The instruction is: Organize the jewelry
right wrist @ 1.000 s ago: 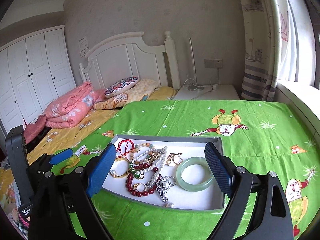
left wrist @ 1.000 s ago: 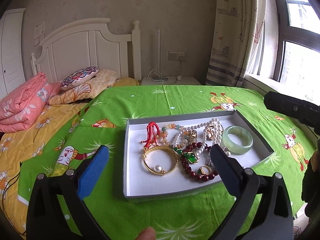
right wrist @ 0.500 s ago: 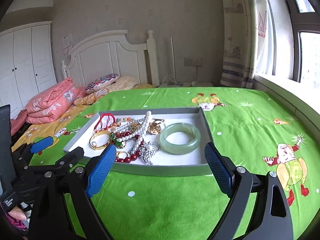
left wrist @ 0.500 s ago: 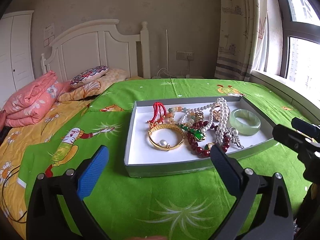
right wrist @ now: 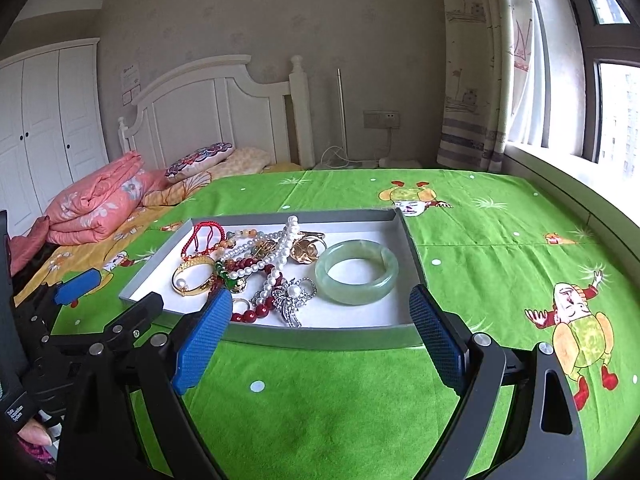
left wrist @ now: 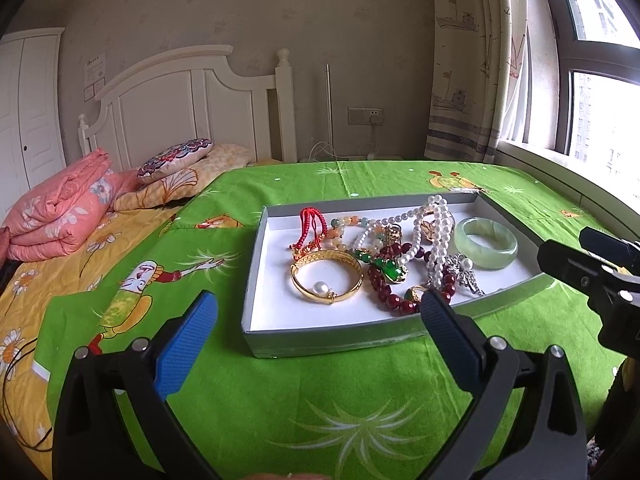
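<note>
On green bedspread: shallow grey tray piled with tangled jewelry, jade bangle at right end. Just before tray: left gripper and right gripper, both spread wide, empty.

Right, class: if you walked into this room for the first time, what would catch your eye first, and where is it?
First, the shallow grey tray on the bright green cartoon bedspread, holding a tangled heap of jewelry. A pale green jade bangle lies alone at the tray's window end, clear of the tangle; a gold bangle with a pearl lies at the heap's other edge. In front of the tray, both hand-held grippers, left and right, hang open and empty.
</note>
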The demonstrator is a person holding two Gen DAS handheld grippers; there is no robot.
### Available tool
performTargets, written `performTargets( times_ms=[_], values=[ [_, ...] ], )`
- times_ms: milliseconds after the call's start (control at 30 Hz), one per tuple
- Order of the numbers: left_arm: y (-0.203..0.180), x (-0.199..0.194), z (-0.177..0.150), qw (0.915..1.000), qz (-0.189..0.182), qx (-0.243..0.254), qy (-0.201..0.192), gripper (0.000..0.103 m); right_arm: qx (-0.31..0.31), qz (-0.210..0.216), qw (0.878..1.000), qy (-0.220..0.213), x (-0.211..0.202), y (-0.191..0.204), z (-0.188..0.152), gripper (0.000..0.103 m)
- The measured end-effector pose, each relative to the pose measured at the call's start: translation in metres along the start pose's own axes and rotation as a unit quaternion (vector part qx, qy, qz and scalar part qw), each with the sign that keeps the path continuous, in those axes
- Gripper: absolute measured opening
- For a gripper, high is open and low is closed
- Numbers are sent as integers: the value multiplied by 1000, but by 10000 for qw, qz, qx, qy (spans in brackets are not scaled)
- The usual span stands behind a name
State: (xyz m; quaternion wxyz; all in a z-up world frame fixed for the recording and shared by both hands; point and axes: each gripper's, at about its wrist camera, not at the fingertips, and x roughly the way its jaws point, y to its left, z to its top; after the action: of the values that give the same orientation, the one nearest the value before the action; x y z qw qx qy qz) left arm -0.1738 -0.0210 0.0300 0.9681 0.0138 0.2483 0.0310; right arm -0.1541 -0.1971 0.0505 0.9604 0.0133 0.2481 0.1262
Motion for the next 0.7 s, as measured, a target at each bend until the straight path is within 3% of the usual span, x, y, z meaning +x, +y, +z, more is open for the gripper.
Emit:
performTargets(
  times_ms=[700],
  values=[
    [3, 3, 0, 10000, -60, -47, 31, 100, 107, 51, 9999, 117, 4, -2, -1, 86]
  ],
)
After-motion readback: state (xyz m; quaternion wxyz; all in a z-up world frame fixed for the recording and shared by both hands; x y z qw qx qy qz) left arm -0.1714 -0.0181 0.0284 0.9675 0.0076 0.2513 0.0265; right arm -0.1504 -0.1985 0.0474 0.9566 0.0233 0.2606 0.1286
